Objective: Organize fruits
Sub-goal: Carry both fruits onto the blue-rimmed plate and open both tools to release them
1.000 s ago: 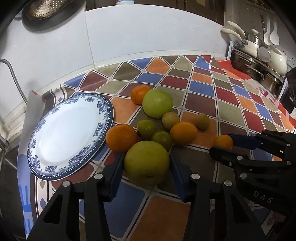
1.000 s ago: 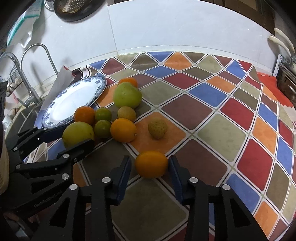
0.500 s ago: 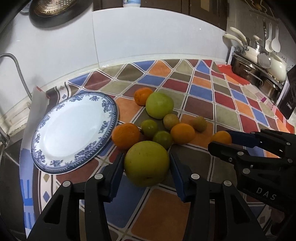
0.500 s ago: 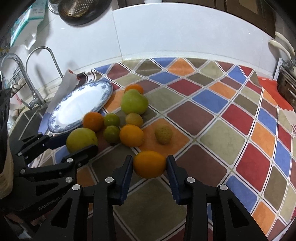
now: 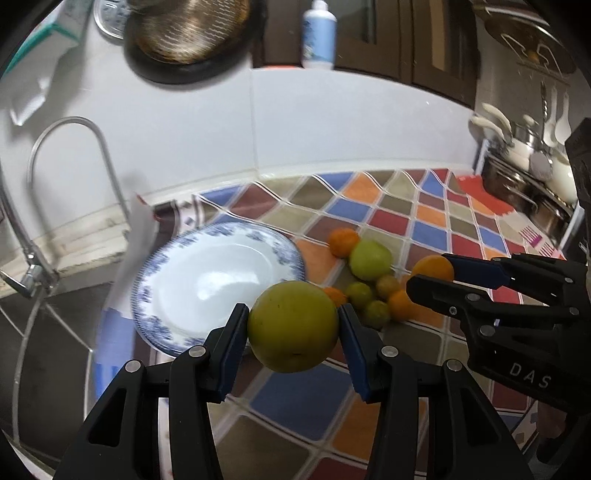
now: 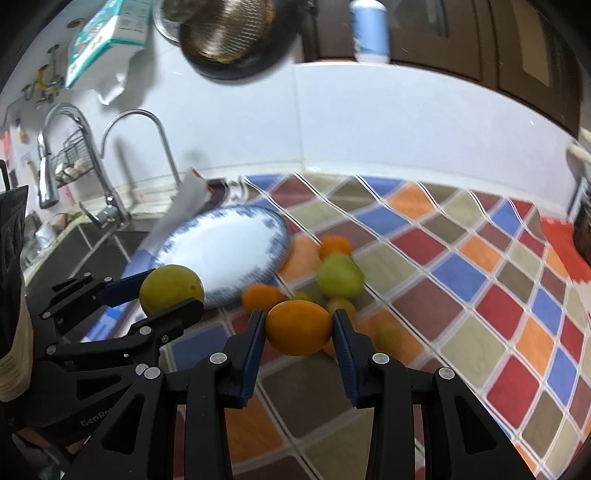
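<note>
My left gripper is shut on a large yellow-green fruit, held in the air over the near rim of the blue-and-white plate. My right gripper is shut on an orange, lifted above the fruit pile. In the right wrist view the left gripper shows at the left with its green fruit. In the left wrist view the right gripper shows at the right with the orange. Several oranges and green fruits lie on the checkered cloth beside the plate.
A faucet and sink are left of the plate. A dark strainer and a bottle sit above the white wall. Pots and ladles stand at the far right. The checkered cloth spreads to the right.
Both grippers have risen off the cloth with their fruits, the green fruit and the orange now in the air. The views tilted up, showing more wall and faucet.
</note>
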A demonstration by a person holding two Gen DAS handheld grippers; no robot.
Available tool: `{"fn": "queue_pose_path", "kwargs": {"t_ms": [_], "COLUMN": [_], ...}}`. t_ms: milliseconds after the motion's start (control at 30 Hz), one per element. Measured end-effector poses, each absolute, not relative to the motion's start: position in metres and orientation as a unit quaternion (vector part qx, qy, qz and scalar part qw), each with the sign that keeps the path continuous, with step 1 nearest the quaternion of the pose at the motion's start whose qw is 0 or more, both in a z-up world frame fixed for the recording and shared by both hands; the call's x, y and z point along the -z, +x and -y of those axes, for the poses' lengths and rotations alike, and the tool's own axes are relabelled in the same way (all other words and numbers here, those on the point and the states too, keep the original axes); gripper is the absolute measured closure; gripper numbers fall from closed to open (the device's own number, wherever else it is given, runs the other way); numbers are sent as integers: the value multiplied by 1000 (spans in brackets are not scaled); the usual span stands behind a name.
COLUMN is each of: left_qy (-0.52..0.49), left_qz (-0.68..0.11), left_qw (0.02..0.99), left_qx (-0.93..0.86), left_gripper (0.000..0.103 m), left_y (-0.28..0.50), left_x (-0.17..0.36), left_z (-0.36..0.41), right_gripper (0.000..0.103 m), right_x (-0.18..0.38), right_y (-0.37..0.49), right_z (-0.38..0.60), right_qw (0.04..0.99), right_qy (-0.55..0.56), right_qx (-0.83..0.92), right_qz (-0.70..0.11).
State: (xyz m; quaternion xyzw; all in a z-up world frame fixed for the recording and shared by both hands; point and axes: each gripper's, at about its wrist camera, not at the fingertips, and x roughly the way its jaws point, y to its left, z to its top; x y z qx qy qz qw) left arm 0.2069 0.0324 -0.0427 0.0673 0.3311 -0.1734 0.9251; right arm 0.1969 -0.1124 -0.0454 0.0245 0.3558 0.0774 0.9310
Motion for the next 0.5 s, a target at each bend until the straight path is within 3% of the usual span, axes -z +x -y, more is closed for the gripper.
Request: {"fn": "queue_pose_path", "kwargs": {"t_ms": [500], "left_qy": [83], "left_qz": [-315], "left_qw": [936], "left_qx": [133], "left_gripper": [55], "left_y": [250], "left_x": [46], "left_z": [-89], "right_gripper": [65], "right_x": [33], "right_y": [272], "right_z": [48], "right_qw": [928], "right_qy": [-20], "right_qx": [-139], "right_qz": [-344]}}
